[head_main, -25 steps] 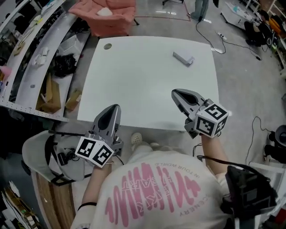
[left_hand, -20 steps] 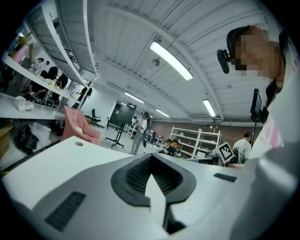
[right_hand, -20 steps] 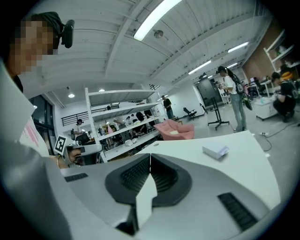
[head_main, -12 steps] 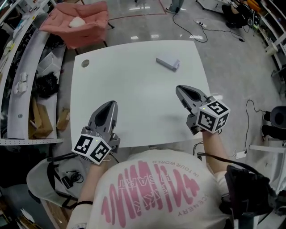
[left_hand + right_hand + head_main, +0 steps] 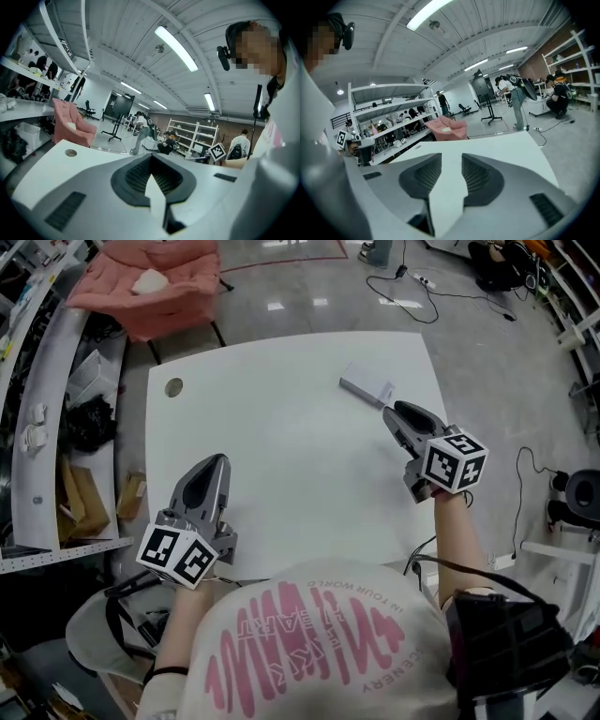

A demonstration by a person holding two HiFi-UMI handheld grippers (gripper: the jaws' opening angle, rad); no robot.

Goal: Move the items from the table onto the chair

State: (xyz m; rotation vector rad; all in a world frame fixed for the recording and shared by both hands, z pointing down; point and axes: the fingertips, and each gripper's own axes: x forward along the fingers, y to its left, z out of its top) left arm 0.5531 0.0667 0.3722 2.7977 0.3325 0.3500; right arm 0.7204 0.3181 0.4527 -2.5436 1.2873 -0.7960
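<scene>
The pink chair (image 5: 187, 277) is cut off by the head view's top edge.

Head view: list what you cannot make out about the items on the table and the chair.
All in the head view:
- the grey box: any label or print is too small to read.
- the pale item on the pink chair: too small to identify.
- the pink chair: its far part is cut off by the top edge.

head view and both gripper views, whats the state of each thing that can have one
left gripper: jaws shut, empty
right gripper: jaws apart, just been opening, nothing between them
grey box: flat on the table, just ahead of the right gripper, not gripped
pink chair: beyond the table, a white thing lies on it
</scene>
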